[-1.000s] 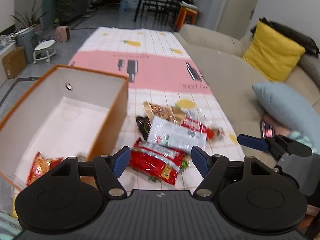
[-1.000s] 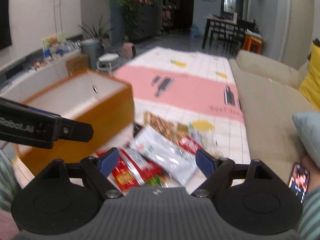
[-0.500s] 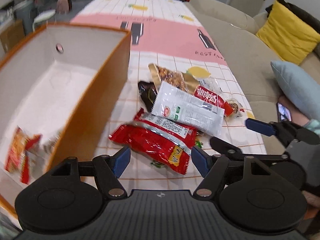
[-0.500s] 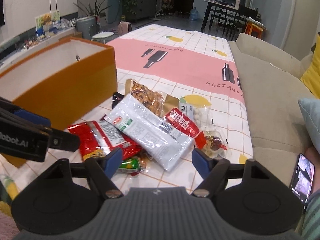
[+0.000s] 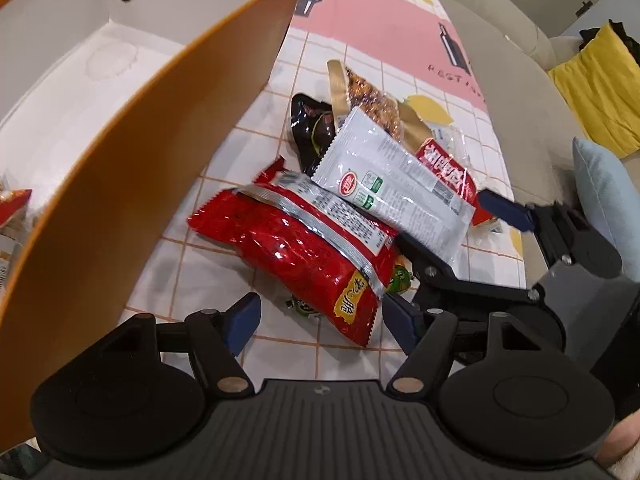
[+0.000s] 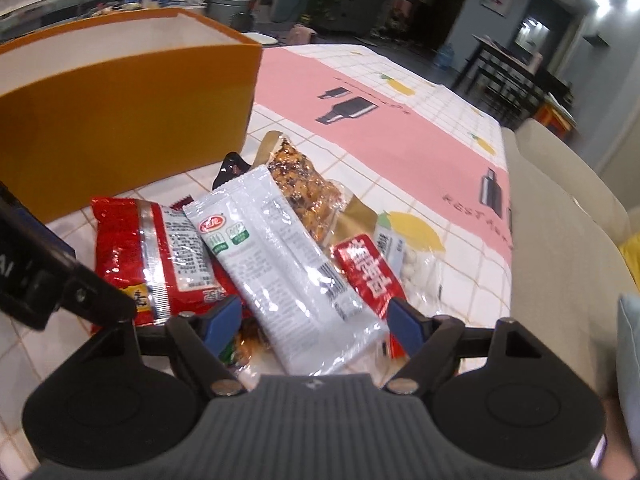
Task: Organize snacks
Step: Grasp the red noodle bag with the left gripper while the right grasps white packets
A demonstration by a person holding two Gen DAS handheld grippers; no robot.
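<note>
Both grippers have dropped close over the snack pile beside the orange box (image 5: 120, 184), the left gripper (image 5: 320, 322) wide open around the red bag (image 5: 296, 248), the right gripper (image 6: 314, 320) wide open astride the white packet (image 6: 280, 264), nothing gripped yet.

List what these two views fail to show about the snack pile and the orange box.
- Left wrist: the small green-wrapped snacks lie mostly under the big red foil bag.
- Left wrist: the orange cardboard box, its contents cut off at the frame's left edge.
- Right wrist: the black packet, largely behind the white plastic packet.
</note>
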